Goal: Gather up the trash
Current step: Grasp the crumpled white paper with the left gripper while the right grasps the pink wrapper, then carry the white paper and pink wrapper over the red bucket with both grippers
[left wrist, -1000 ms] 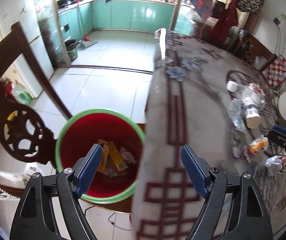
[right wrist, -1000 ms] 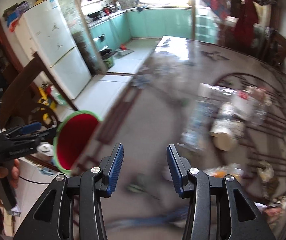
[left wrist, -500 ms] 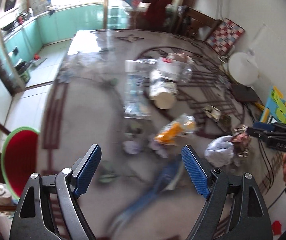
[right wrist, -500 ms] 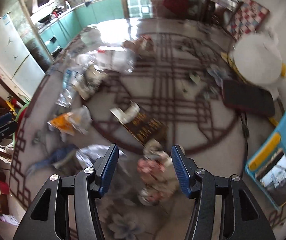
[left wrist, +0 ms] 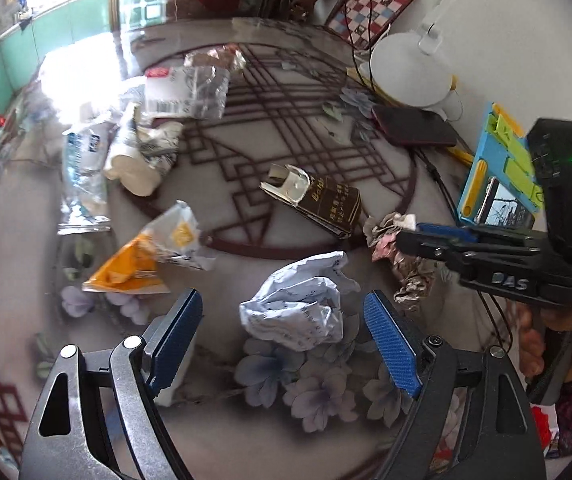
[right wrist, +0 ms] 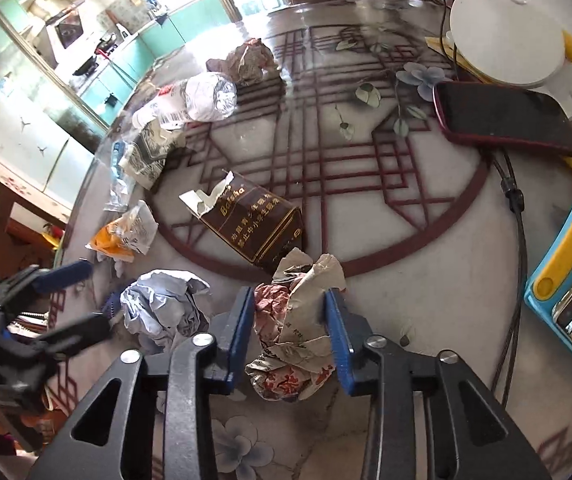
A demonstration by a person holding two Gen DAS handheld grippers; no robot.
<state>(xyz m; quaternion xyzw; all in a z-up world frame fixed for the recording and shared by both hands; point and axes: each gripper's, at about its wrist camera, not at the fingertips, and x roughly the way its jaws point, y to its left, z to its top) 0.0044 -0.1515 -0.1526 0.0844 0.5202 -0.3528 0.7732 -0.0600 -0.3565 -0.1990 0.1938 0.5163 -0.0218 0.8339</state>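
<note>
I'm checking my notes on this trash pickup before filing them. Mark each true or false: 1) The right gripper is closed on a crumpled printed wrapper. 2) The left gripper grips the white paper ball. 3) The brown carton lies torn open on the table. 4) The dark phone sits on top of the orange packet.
1) True: the right gripper pinches the crumpled printed wrapper.
2) False: the left gripper stands open around the white paper ball, pads clear of it.
3) True: the brown carton lies on the table, its end torn.
4) False: the dark phone lies far from the orange packet, by the white round base.
</note>
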